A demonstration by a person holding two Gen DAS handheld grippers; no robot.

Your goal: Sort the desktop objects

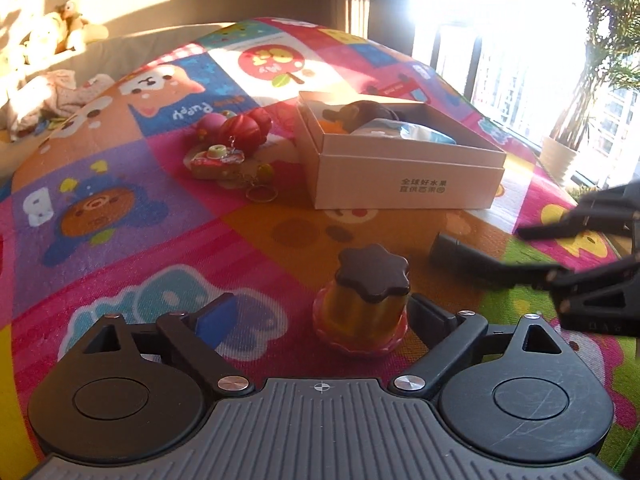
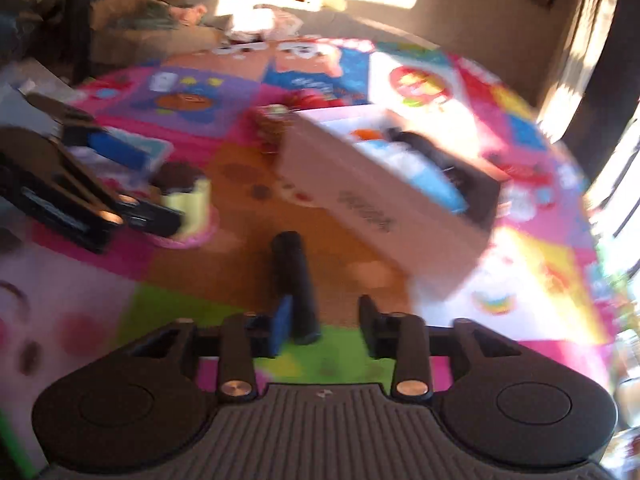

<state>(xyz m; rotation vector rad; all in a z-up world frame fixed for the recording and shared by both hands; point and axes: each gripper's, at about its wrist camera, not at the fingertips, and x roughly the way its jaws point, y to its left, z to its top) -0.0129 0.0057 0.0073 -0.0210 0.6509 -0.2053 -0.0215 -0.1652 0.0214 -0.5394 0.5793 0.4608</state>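
one box, two grippers (both black)

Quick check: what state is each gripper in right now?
Left gripper: open, the pudding toy standing between its jaws, ungripped.
Right gripper: open, the black cylinder lying loose between its jaws.

1. The left gripper points forward and downward, its jaws spread wide and pressing on nothing.
2. One of its fingers carries a blue pad; the other finger is black.
3. The right gripper also tilts downward, jaws partly apart, with nothing pinched between the pads.
4. In the left wrist view, the right gripper reaches in from the right edge; the right wrist view is motion-blurred.
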